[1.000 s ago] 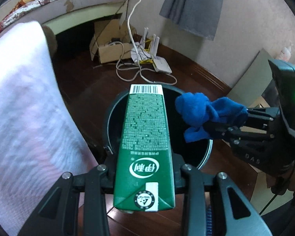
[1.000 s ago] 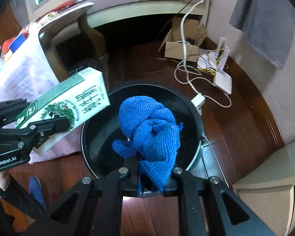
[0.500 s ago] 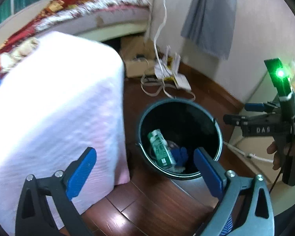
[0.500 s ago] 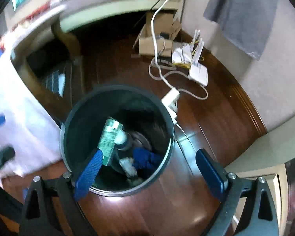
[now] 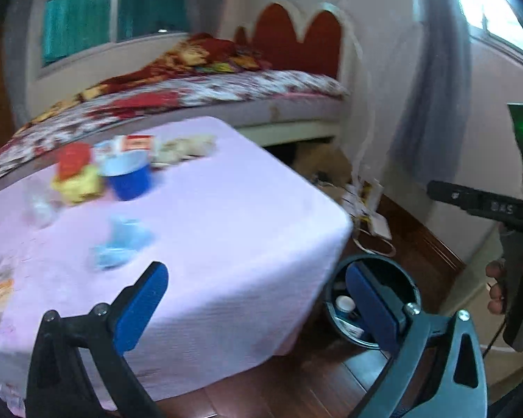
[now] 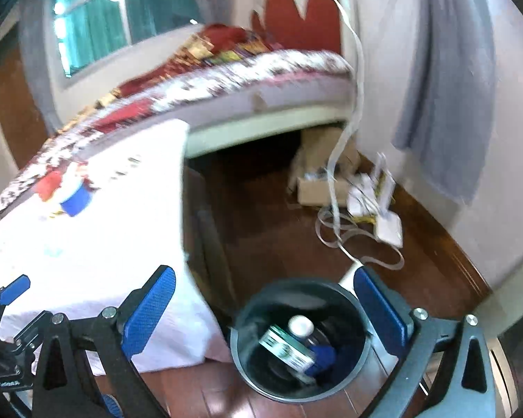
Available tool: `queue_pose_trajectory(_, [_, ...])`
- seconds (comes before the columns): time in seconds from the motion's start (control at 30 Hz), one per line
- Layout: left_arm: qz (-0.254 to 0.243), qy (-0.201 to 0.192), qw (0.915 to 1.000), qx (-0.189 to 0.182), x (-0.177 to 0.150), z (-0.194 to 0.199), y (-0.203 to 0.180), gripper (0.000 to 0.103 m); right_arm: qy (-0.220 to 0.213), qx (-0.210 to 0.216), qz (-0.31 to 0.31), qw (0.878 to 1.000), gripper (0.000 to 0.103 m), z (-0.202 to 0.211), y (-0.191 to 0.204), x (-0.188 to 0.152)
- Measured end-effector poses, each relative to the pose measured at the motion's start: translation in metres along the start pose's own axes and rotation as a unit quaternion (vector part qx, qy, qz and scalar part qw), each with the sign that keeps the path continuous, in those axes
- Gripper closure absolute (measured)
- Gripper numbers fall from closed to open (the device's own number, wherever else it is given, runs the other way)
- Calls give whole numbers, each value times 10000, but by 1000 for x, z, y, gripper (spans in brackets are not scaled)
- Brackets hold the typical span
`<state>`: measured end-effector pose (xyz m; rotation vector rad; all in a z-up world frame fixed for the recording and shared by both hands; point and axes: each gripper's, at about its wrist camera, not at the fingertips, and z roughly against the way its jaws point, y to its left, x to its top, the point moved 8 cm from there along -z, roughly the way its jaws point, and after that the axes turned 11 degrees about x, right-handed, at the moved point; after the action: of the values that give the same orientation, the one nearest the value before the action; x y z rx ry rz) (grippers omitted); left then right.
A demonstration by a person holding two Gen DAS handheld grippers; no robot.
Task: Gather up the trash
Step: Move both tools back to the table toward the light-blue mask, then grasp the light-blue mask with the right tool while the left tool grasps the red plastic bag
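Left tongs (image 5: 256,299): jaws wide apart and opening, nothing between the blue pads. Right tongs (image 6: 263,308): jaws likewise wide and opening, empty.

Below the right tongs stands a dark round bin (image 6: 362,362) on the wooden floor (image 6: 272,223). Inside it lie a green-and-white carton (image 6: 287,348), a blue cloth (image 6: 322,357) touching the carton's lower end, and a white round cap (image 6: 300,325) just above the carton.

In the left wrist view the bin (image 5: 409,278) sits just beside the corner of the tabletop (image 5: 226,230), which is draped in a pale cloth. On the tabletop: a blue cup (image 5: 129,176), a red-and-yellow heap (image 5: 75,174) beside it, light-blue crumpled pieces (image 5: 122,244) nearer the tongs; all blurred.

Behind the tabletop, a bed (image 5: 205,90) with patterned cover and red headboard (image 5: 296,40). Window (image 5: 111,7) at the back wall; grey curtain (image 6: 446,80) on the right. White cables and boxes (image 6: 373,202) lie on the floor by the wall.
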<state>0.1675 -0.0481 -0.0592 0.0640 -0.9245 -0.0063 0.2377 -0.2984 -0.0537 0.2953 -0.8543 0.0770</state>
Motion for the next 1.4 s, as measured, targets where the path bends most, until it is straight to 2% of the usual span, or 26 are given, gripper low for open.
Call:
queue_pose_trajectory(0.1, [263,-16,9993,259,-2,0,31,1,-153,405,245,9988,0,-4,48,11])
queue_pose_trajectory(0.2, [549,-6,9971,526,-5,2,69,1,229,721,626,9952,0,-23,91,7])
queue_pose_trajectory(0.33, [819,-8,9925,909,-12,3,115,1,296,755,1074,9909,0,-42,139,1])
queue_pose_trajectory(0.47, [1001,92,9874,1226,-22,0,153,1,315,1031,1301,9856,0,-60,181,-3])
queue_pose_trajectory(0.67, [1228,161,9820,1427,-36,-3,195,2,548,1361,1590,9763,0,-94,235,-18])
queue_pose_trajectory(0.87, [1258,314,9793,1552,-51,-11,218,4,787,1588,1784,9679,2,-132,283,-37])
queue_pose_trajectory(1.0, [1341,374,9769,1619,-53,-18,233,4,899,1655,1760,9662,15,-152,302,-43])
queue_pose_trajectory(1.17, [1353,407,9761,1654,-55,-24,247,4,1105,1728,1651,9647,24,-181,318,-52])
queue_pose_trajectory(1.27, [1393,460,9753,1651,-55,-32,254,4,1259,1810,1487,9640,34,-199,324,-54])
queue_pose_trajectory(1.37, [1375,494,9758,1628,-53,-42,257,4,1281,1887,1479,9623,54,-212,331,-51])
queue_pose_trajectory(1.4, [1361,494,9761,1618,-51,-45,258,5,1297,1909,1497,9614,66,-216,333,-50])
